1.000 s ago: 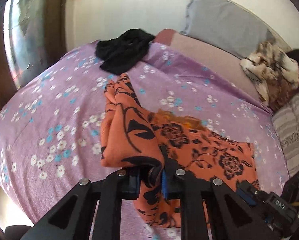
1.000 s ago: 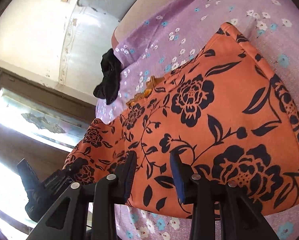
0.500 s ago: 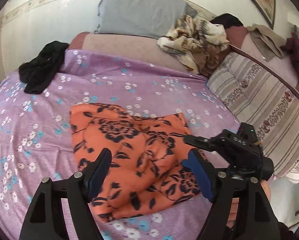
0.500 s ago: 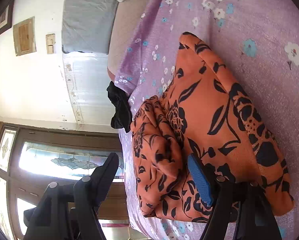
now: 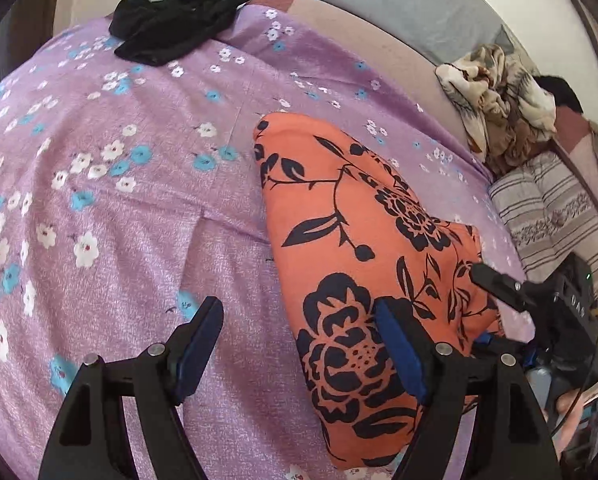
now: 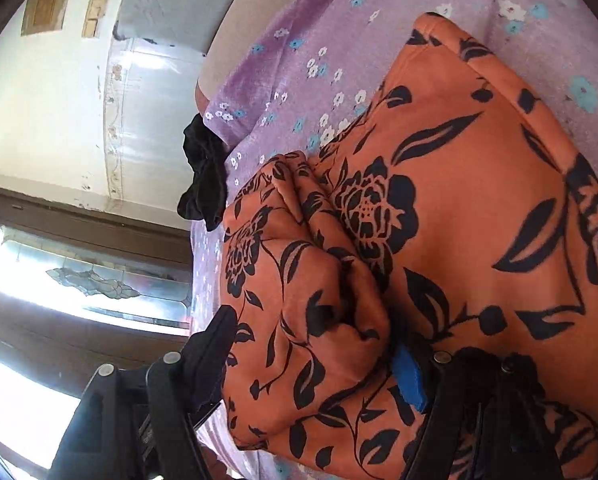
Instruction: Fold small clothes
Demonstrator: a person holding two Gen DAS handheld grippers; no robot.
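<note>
On the bed, over a purple bedspread [image 5: 147,216] printed with small white and blue flowers, lies the orange garment [image 5: 359,264] with its black flower pattern — folded into a thick, long bundle that runs away from the left wrist camera towards the pillows. The left gripper [image 5: 299,344] hangs low over the garment's near end with its jaws spread wide, having just opened; one blue-padded finger stands over bare bedspread, the other over the orange cloth, and neither pad presses on anything. To its right the right gripper [image 5: 495,280] shows as a black tool with a hand [image 5: 567,408] partly seen behind it.

From the right wrist camera the orange garment [image 6: 439,240] fills most of the view, with a rolled, doubled layer [image 6: 299,280] lying on its left side. The right gripper [image 6: 311,344] has also just opened and its jaws stand apart on either side of that rolled layer; the cloth bulges between them, and the blue pad seems to sit clear of it, though the fold hides part of that finger.

Further up the bed a black garment [image 5: 179,28] lies crumpled near the edge, well apart from the orange one. A grey pillow [image 5: 411,12] leans against the wall, a beige patterned cloth [image 5: 499,100] is heaped beside it, and a striped cushion [image 5: 555,216] sits at the right.
</note>
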